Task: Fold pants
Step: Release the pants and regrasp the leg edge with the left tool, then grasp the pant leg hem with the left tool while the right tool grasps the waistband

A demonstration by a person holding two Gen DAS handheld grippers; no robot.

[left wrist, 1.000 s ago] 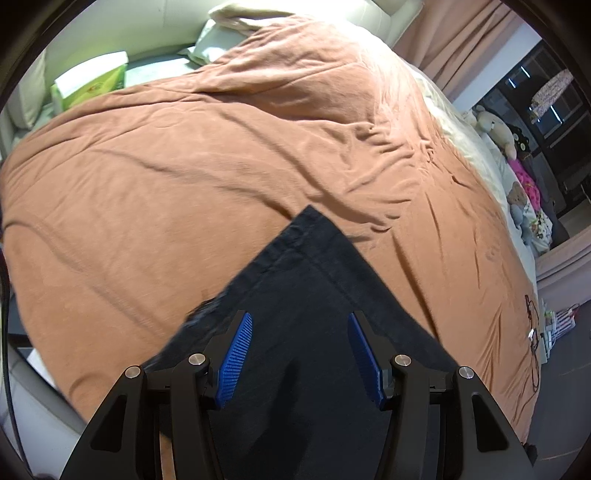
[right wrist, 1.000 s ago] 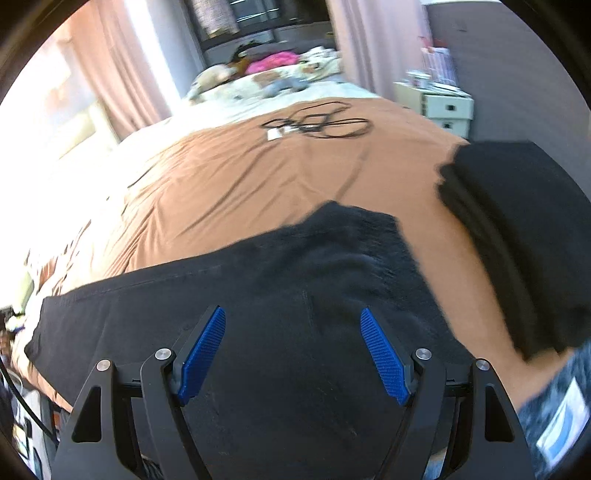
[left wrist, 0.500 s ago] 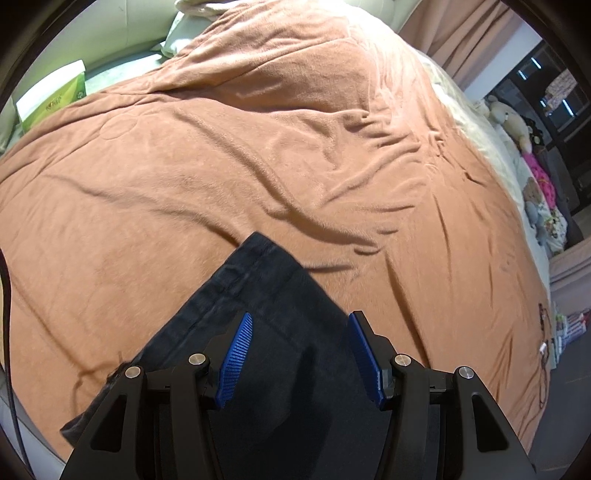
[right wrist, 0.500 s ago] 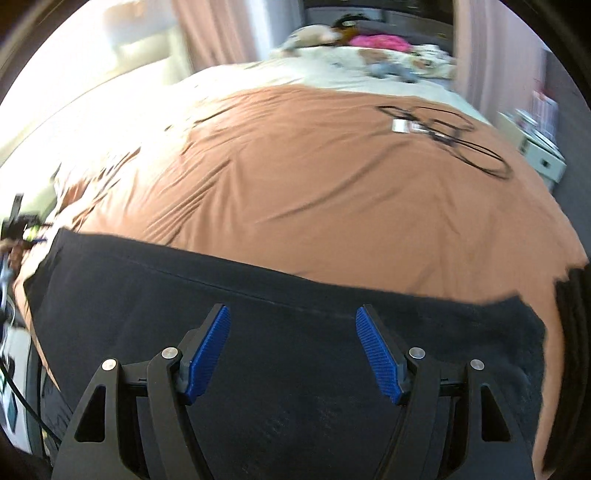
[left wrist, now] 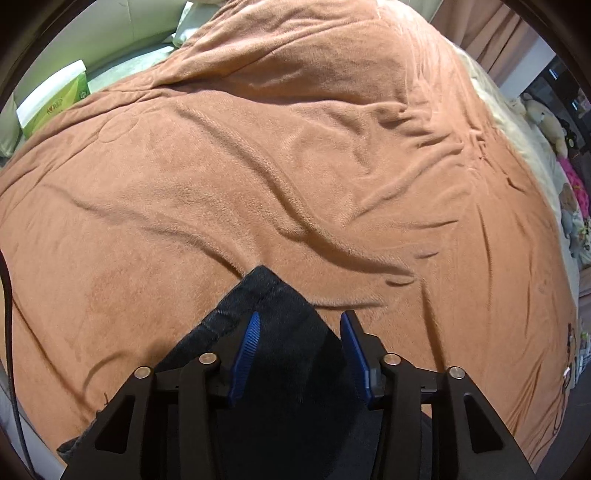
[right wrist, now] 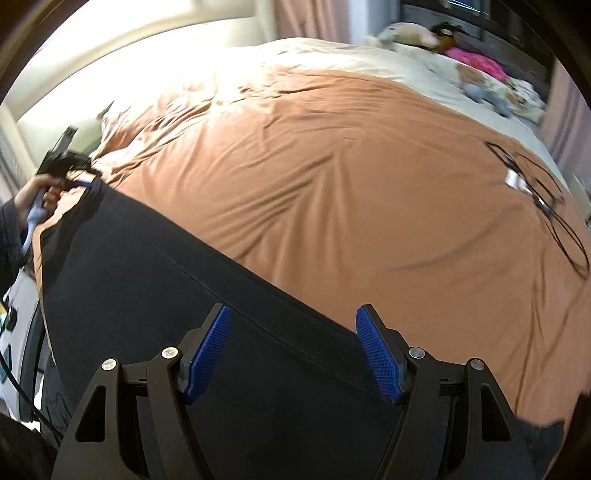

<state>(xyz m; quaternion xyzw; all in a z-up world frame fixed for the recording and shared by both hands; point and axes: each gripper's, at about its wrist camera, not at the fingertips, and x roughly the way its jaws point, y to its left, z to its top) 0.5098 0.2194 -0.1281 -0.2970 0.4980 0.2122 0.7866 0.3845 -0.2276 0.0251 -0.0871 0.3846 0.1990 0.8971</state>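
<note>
Pants [right wrist: 155, 295] are laid flat along the near edge of the bed, black on the brown blanket [left wrist: 295, 177]. My left tool [left wrist: 299, 343] has just been closing over the hem corner, cloth between the pads but not pinched yet, I'd say to lift that end over. Right tool [right wrist: 291, 347] hangs spread above the middle, holding nothing. Cables [right wrist: 532, 192] and plush toys [right wrist: 410, 35] lie further off.

The pants [right wrist: 155, 295] are plain black, spread flat and stretched lengthwise along the near edge of the bed [right wrist: 332, 184]. One end comes to a hemmed corner [left wrist: 264, 284] that lifts a bit off the orange cover, and the fabric looks smooth.
</note>
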